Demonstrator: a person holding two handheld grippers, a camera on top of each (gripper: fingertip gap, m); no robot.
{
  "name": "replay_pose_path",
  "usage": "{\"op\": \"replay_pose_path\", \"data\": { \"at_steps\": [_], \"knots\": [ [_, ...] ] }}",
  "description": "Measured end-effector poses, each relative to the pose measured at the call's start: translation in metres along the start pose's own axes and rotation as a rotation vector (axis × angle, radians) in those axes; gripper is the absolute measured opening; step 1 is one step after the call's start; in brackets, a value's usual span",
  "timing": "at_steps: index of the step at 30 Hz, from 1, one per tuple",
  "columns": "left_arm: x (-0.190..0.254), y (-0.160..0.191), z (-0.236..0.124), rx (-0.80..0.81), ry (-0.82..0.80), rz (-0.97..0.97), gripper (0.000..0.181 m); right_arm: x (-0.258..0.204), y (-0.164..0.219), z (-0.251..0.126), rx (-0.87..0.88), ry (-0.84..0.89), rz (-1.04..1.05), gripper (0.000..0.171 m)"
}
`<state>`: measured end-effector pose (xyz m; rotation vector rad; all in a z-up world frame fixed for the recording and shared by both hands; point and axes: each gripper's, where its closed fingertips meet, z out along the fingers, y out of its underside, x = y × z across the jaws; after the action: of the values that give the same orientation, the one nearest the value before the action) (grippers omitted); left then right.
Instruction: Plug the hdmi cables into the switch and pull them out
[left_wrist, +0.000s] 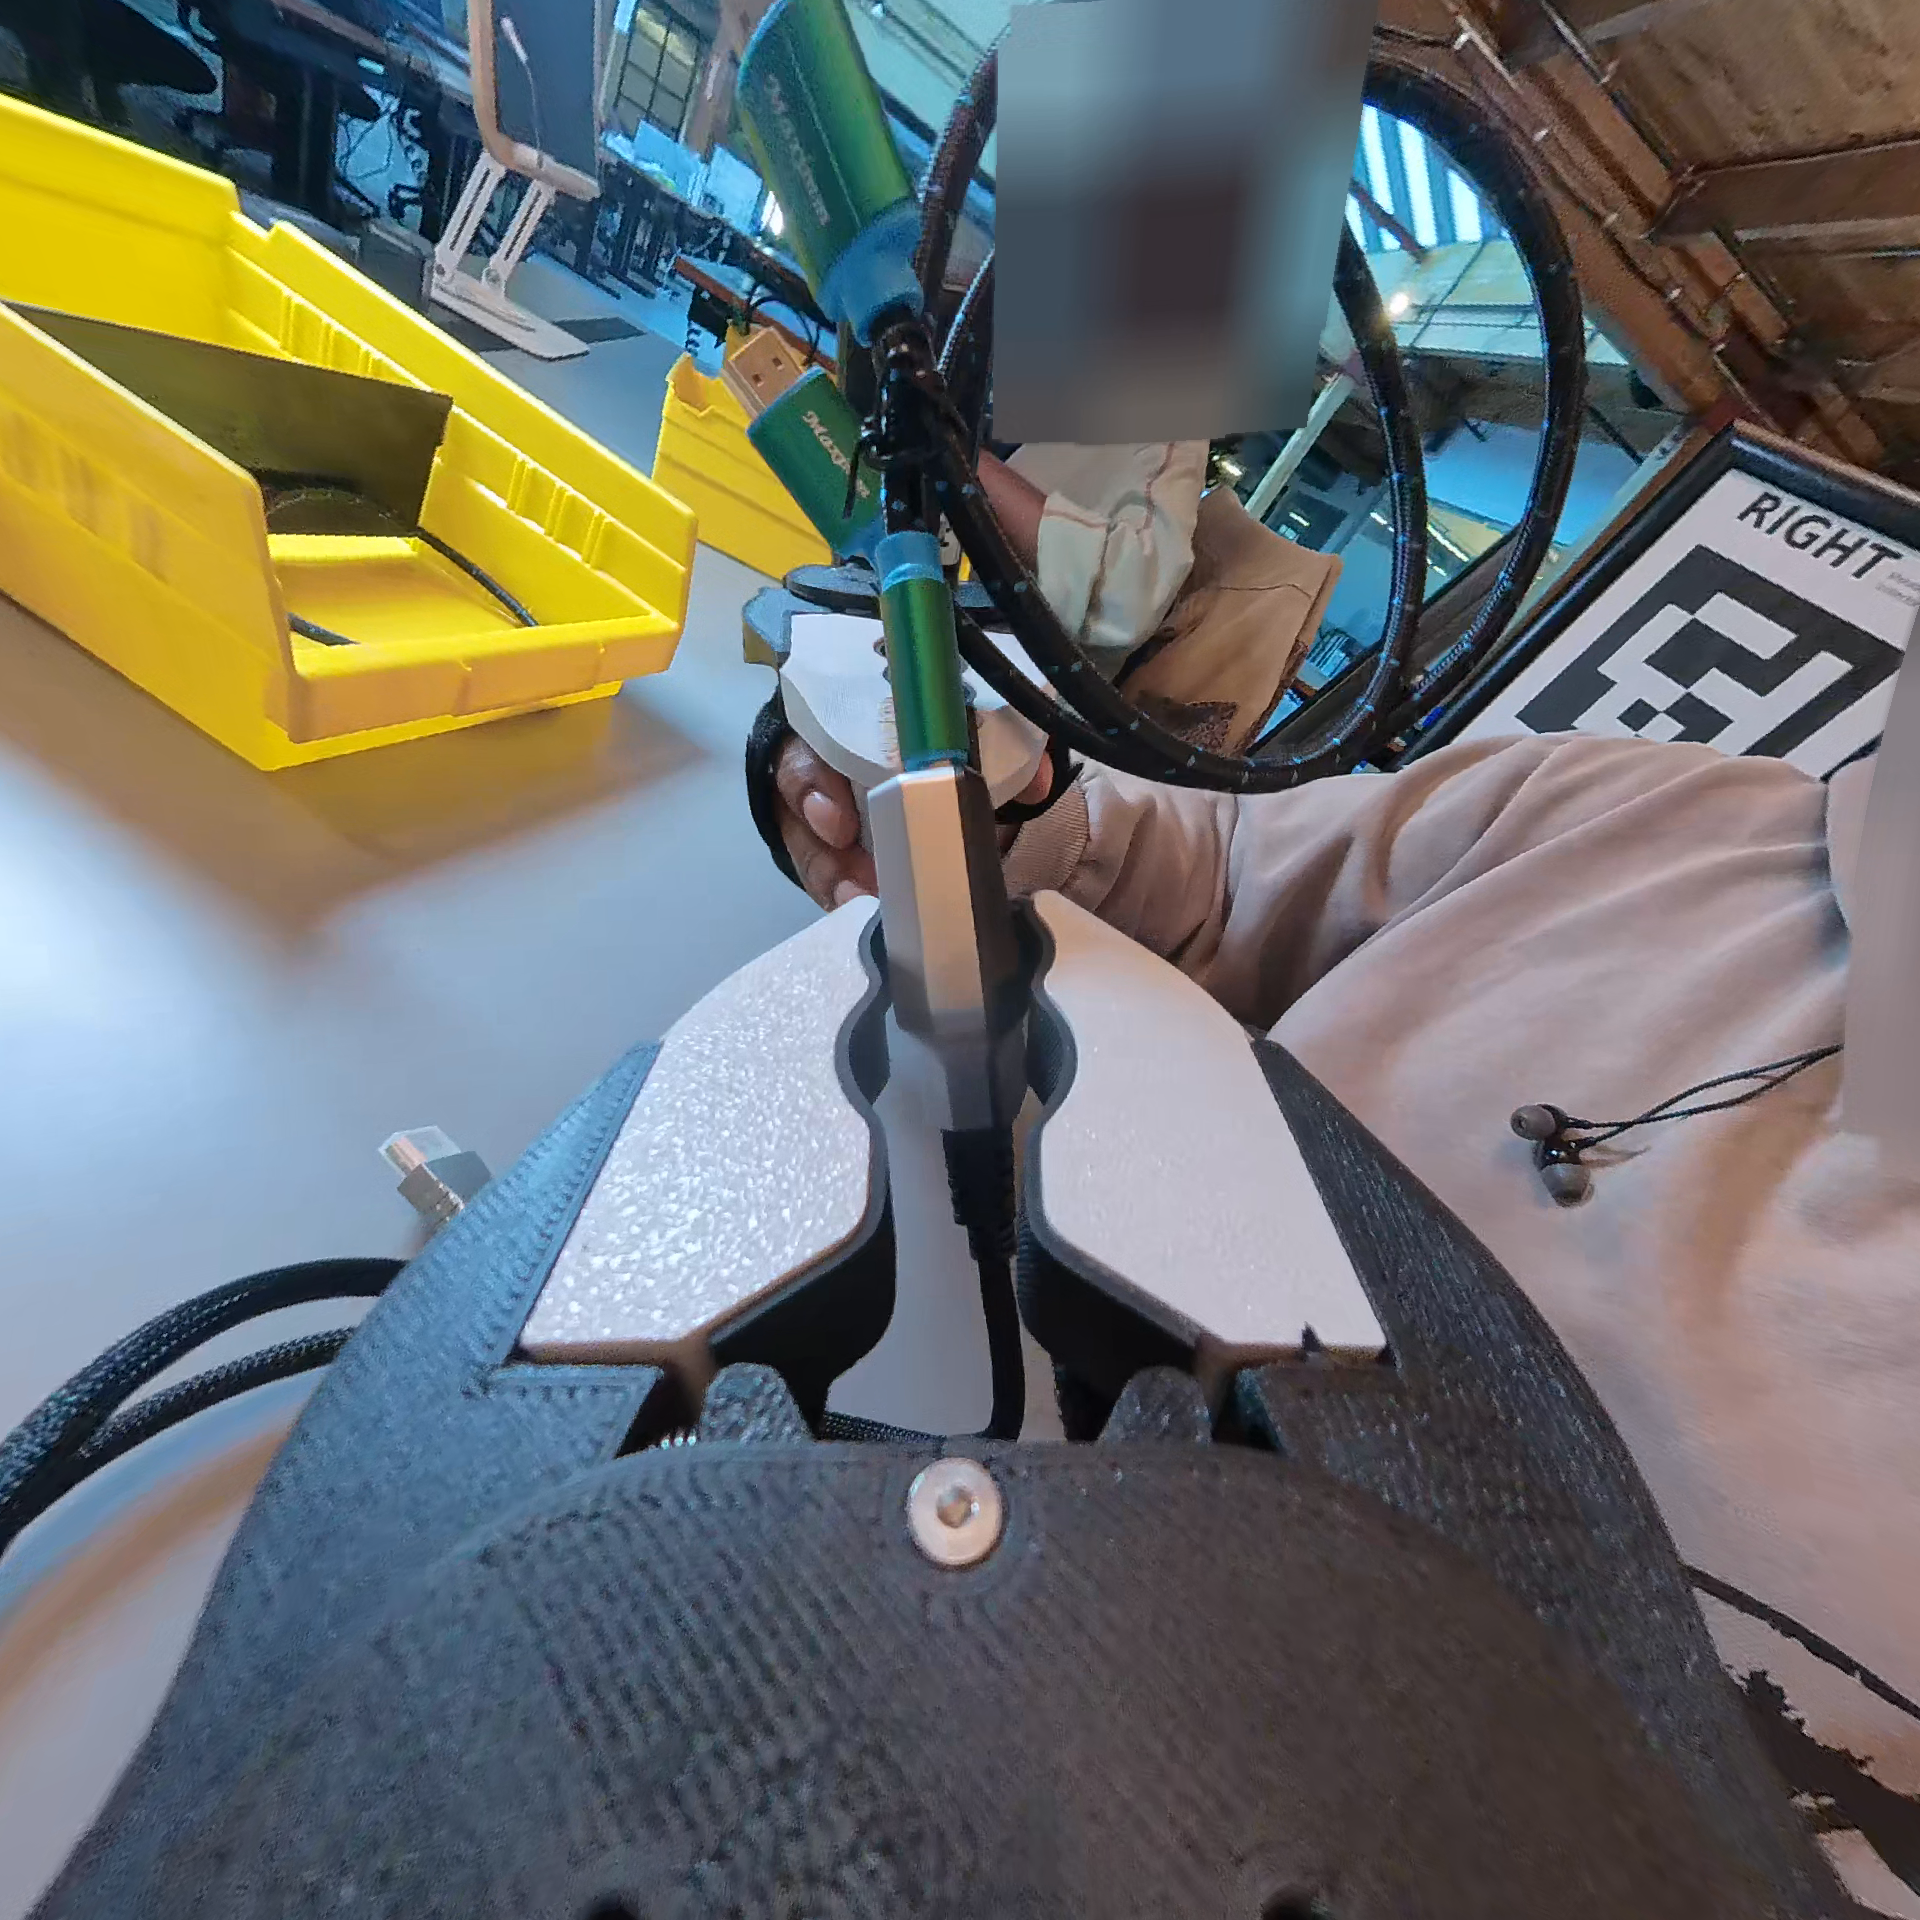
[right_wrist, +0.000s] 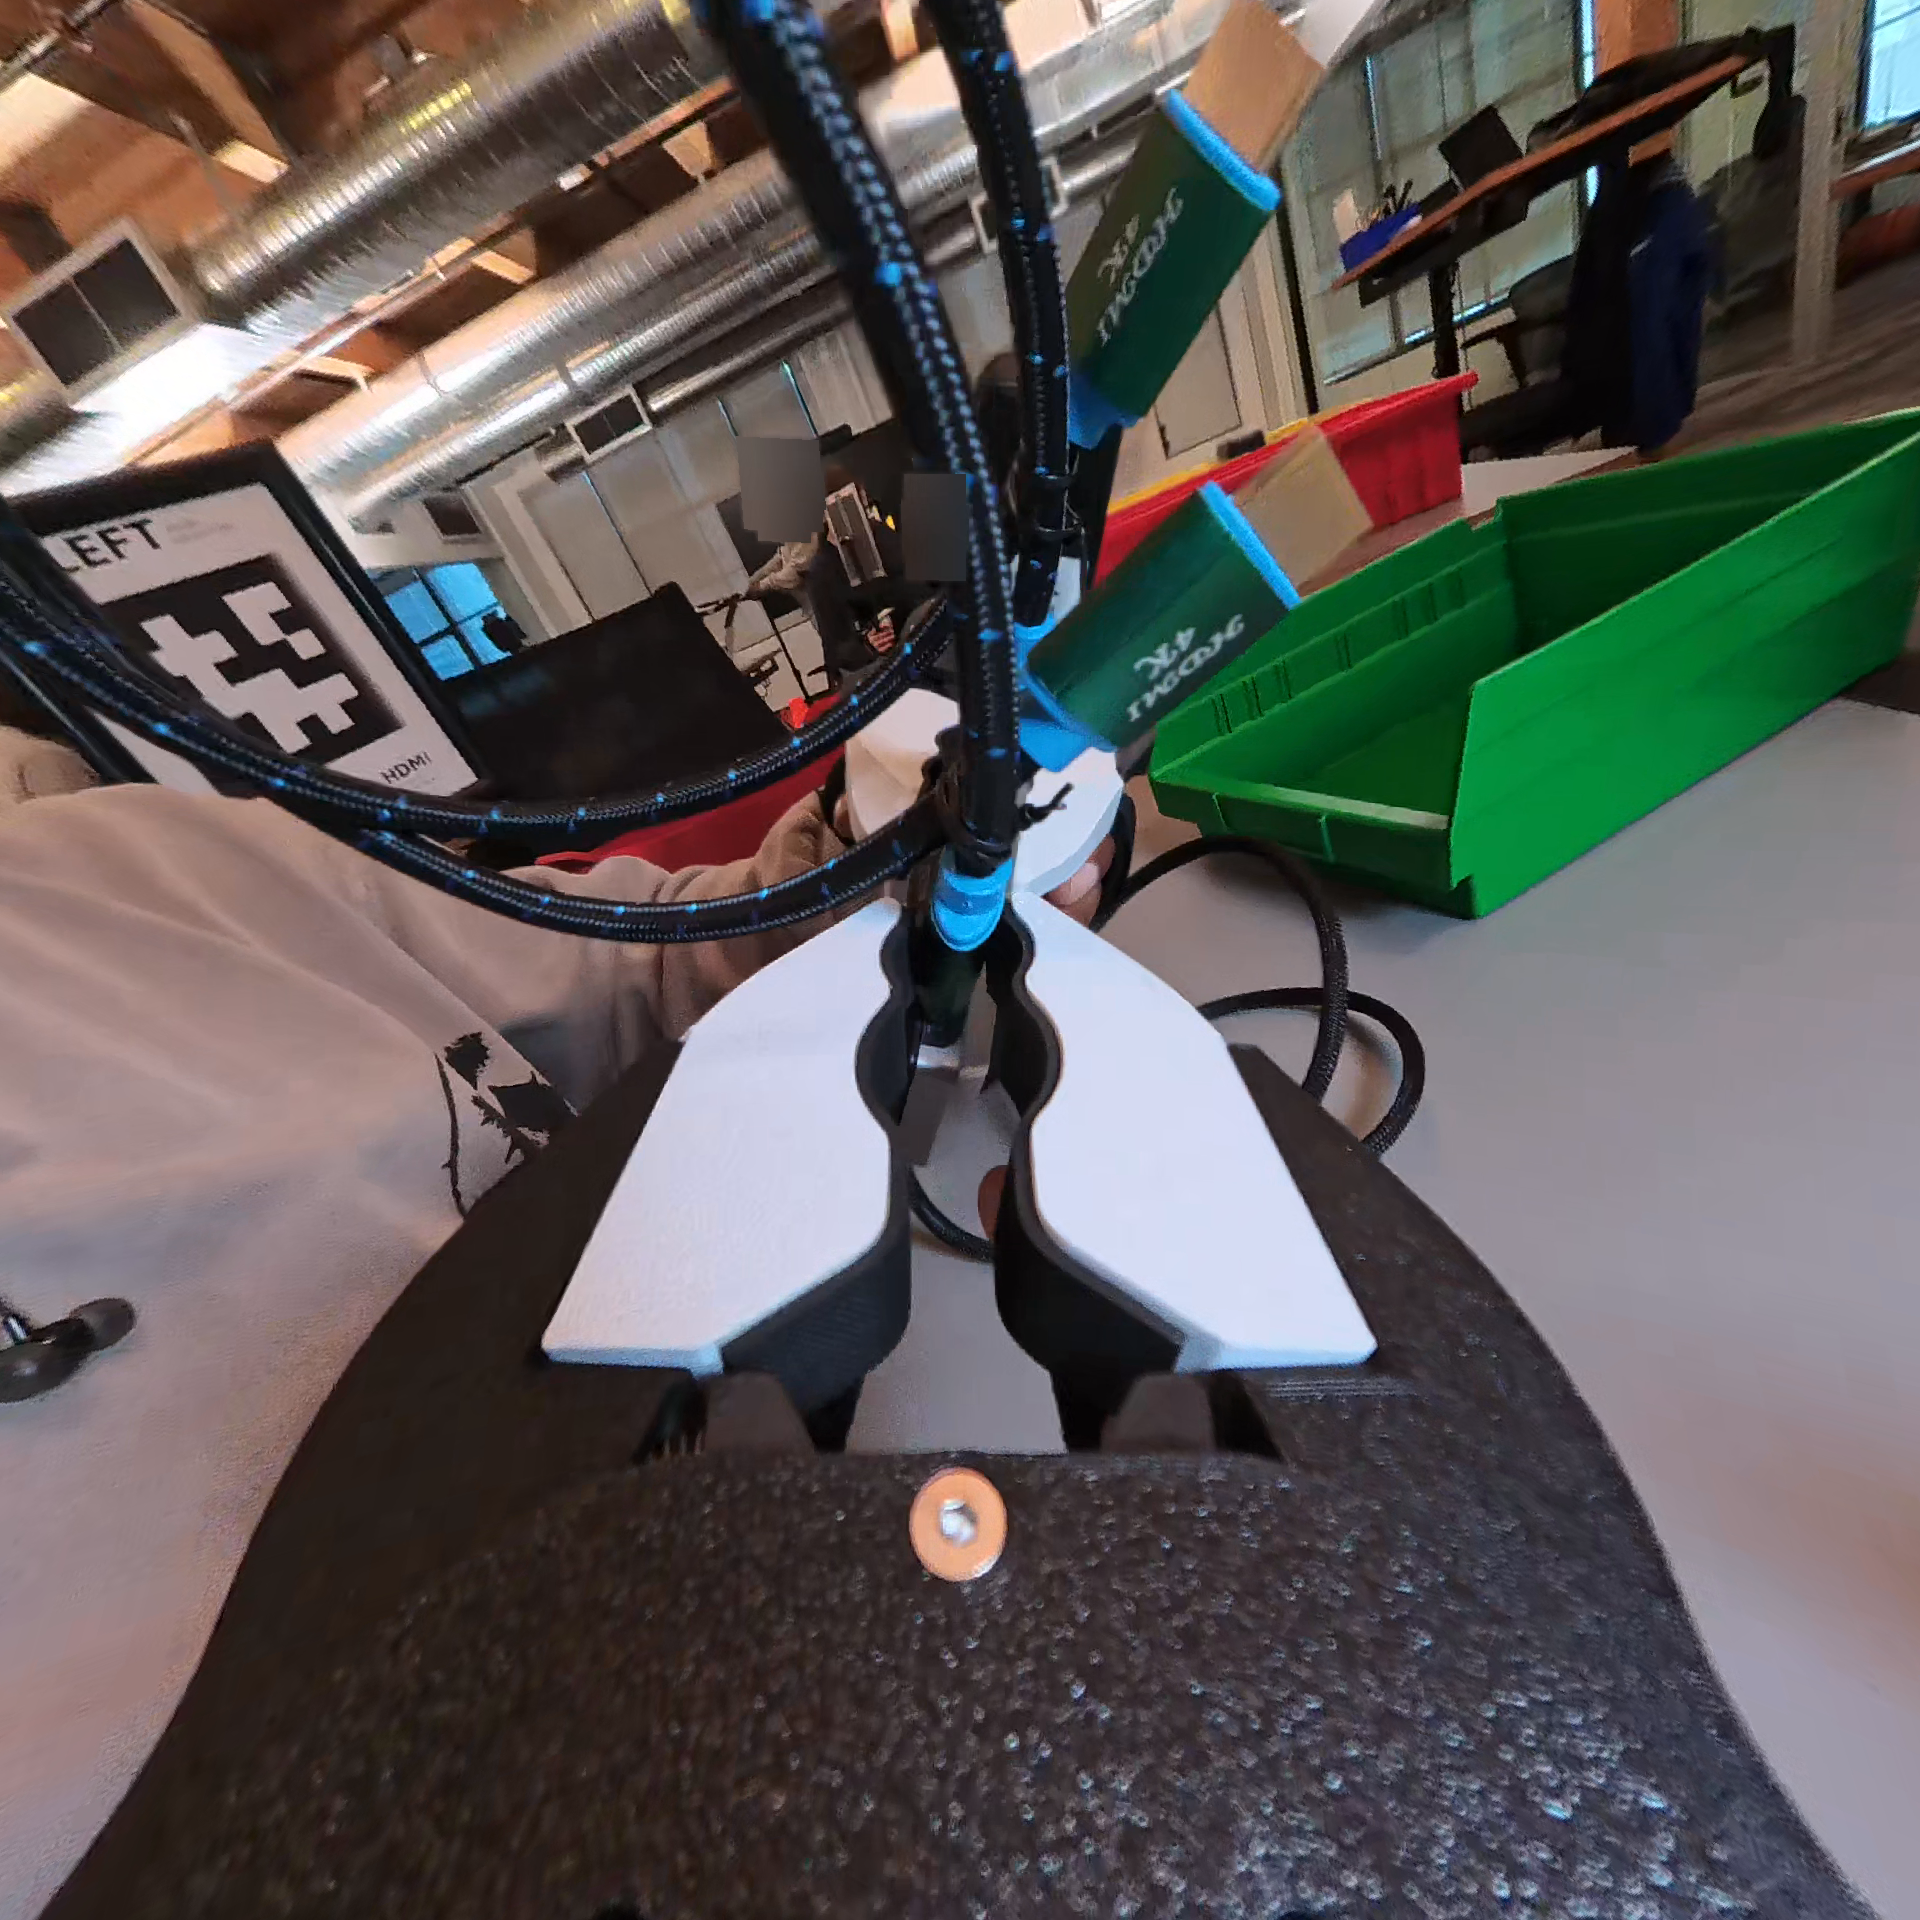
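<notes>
My left gripper (left_wrist: 951, 935) is shut on a slim silver switch (left_wrist: 930, 894) and holds it upright above the table. A green hdmi plug (left_wrist: 920, 665) with a blue collar meets the switch's top end. My right gripper (right_wrist: 956, 935) is shut on that same green plug (right_wrist: 951, 987). In the left wrist view its white fingers (left_wrist: 831, 696) show behind the plug. Two more green plugs (right_wrist: 1153, 260) (right_wrist: 1143, 644) hang free from the looped black-and-blue braided cables (right_wrist: 883, 260). The switch's black lead (left_wrist: 987, 1247) runs back between my left fingers.
Yellow bins (left_wrist: 312, 520) (left_wrist: 717, 457) stand on the grey table to the left, a green bin (right_wrist: 1558, 675) and a red bin (right_wrist: 1351, 447) to the right. A loose metal connector (left_wrist: 431, 1174) and black braided cable (left_wrist: 156, 1351) lie on the table. A person's beige sleeves are close by. Only a small space, under 4 cm, lies between the two pairs of fingers.
</notes>
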<state>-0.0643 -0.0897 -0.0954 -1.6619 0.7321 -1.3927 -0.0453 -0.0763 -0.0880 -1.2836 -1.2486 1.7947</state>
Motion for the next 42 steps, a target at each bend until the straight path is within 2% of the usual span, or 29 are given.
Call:
{"op": "replay_pose_path", "data": {
  "at_steps": [3,7,9,11,15,20,34,42],
  "knots": [
    [0.000,-0.004,0.001,0.037,-0.029,0.095,0.024,-0.001,-0.004,0.000,0.029,0.007,-0.008,0.012],
    [0.001,0.007,0.017,0.006,-0.067,0.216,0.046,0.000,-0.006,-0.001,0.075,-0.004,0.006,0.012],
    [-0.004,0.016,0.030,-0.034,-0.117,0.266,0.039,-0.003,-0.003,0.002,0.070,-0.022,-0.004,0.012],
    [0.002,0.016,0.033,-0.031,-0.099,0.288,0.029,-0.007,-0.005,0.001,0.071,-0.036,-0.030,0.012],
    [0.004,0.017,0.030,-0.060,-0.097,0.278,0.026,-0.011,-0.010,-0.002,0.066,-0.008,-0.134,0.012],
    [0.005,0.019,0.028,-0.074,-0.075,0.241,0.025,-0.013,-0.009,-0.004,0.015,0.023,-0.225,0.011],
    [0.034,0.001,0.037,-0.058,-0.013,0.302,0.024,-0.048,-0.038,-0.005,0.044,-0.095,-0.377,0.011],
    [0.035,-0.007,0.036,-0.006,-0.032,0.294,0.025,-0.048,-0.051,0.000,0.081,-0.088,-0.359,0.011]
  ]
}}
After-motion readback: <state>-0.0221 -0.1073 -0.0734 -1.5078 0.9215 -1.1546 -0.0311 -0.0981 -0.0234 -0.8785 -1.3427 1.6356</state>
